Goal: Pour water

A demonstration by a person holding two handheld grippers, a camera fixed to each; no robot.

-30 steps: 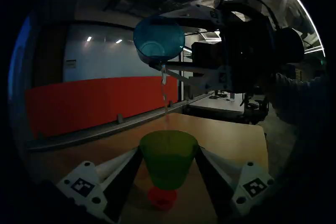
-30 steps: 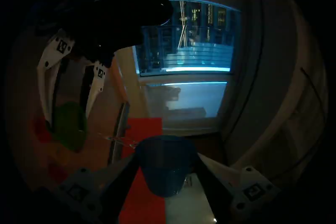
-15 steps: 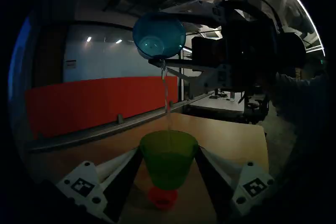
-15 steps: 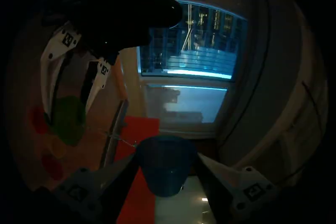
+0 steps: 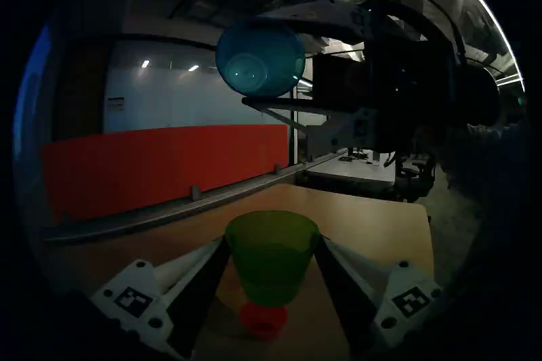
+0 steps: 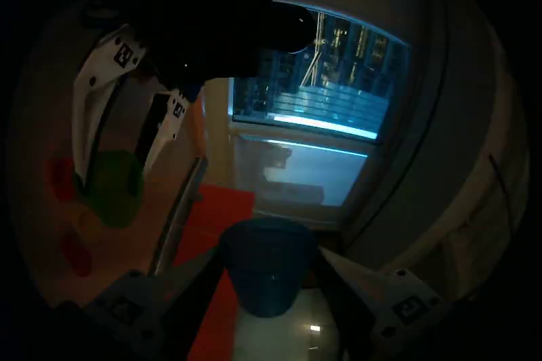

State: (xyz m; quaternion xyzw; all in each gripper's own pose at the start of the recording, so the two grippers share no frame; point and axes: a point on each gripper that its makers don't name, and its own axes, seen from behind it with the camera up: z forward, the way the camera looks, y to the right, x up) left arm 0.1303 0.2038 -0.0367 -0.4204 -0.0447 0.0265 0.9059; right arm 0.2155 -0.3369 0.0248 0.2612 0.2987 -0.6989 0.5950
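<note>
Closest in, the left tool is closed narrowly on the green cup, one finger pressing each side, and holds it upright just above the counter. A small red round piece lies under the cup; I cannot tell whether the two touch. The cup's lower part looks darker, which may be water, but the light is too dim to be sure.

Farther off and higher, the right tool clamps the blue cup by both sides. It is tipped over, with its mouth turned down towards the green cup. No stream shows between the two cups.

I judge the pour to be at its close or paused. The next move calls for a slow roll of the right wrist, either further over if water remains or back to upright. The green cup must be kept steady and directly beneath to catch any late drips.
</note>
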